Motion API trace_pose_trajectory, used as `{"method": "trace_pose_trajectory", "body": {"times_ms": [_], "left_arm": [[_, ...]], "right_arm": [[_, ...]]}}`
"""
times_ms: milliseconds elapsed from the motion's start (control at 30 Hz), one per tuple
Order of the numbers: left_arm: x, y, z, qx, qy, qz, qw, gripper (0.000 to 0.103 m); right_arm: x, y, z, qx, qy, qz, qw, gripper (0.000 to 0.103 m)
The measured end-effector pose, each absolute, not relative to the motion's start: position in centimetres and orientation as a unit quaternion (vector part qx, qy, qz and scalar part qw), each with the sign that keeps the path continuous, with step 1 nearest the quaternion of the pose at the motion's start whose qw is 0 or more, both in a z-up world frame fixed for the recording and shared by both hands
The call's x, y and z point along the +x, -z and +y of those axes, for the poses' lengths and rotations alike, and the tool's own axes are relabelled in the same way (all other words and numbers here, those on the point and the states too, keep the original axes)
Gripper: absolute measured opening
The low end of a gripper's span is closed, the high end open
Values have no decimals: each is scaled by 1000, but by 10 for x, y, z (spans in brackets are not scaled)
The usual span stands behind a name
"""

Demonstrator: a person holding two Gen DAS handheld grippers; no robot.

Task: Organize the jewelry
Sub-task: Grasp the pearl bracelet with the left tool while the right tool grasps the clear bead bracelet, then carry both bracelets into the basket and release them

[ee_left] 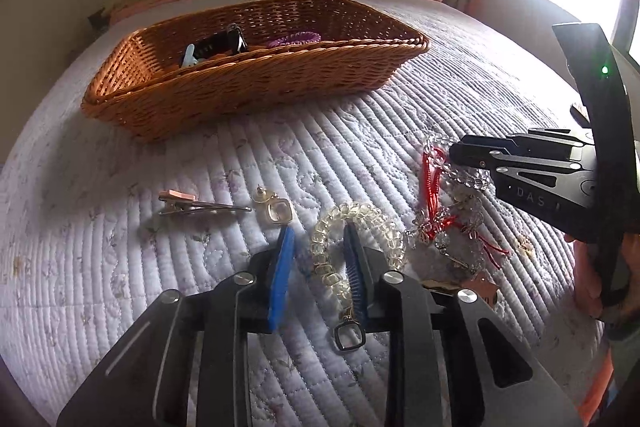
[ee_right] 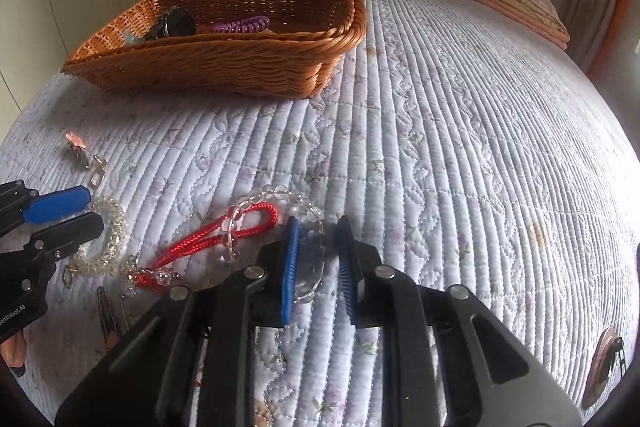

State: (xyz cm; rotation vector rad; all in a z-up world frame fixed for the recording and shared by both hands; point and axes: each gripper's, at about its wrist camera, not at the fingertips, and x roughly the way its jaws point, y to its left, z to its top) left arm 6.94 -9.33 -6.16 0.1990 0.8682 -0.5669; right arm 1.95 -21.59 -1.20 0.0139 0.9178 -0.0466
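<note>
Basically both hands pitched steeply down at the quilt [ee_right: 440, 131]: left gripper [ee_left: 320, 247] straddled the clear bead bracelet [ee_left: 360, 223] unclamped, right gripper [ee_right: 318, 239] pinched the crystal bead strand [ee_right: 276, 197], basket [ee_left: 256, 83] at 11 o'clock.

Two wrist views, close over quilt [ee_left: 160, 287], sharing basket [ee_left: 256, 83]

Taking the wicker basket [ee_left: 256, 75] as the landmark, the quilt [ee_right: 460, 155] to its right lies bare and open for a hand to pass, and a clear strip also runs along its near wall. Nearer the cameras than that strip, the way is cluttered by a hair clip [ee_left: 200, 205], a square earring [ee_left: 276, 213], a clear bead bracelet [ee_left: 352, 223] and a red cord with beads [ee_right: 224, 239]. Both grippers stand among these pieces.
</note>
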Motion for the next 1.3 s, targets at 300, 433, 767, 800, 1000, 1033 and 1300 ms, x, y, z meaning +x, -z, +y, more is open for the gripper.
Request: {"method": "trace_pose_trajectory", "body": {"times_ms": [300,433,767,800,1000,1033,1300], "left_arm": [[59,44,-83,71,291,382,874,7],[51,18,-78,50,309,355,881,7],[47,-20,-59,24,308,319,896,7],[47,-22,-58,22,307,317,897,7],[51,-32,-49,16,298,304,905,7],[54,-37,-48,14,295,299,907,7],[100,-67,-46,11,271,274,923,7]], "right_arm": [[3,1,-229,54,-2,428,902,6],[-7,-14,-231,77,-18,415,906,6],[-25,-52,-229,84,-38,388,917,6],[-27,-55,-229,84,-37,386,918,6],[-36,-86,-230,91,-47,361,927,6],[-36,-94,-229,90,-50,353,930,6],[-1,-146,-222,75,-60,301,949,6]]}}
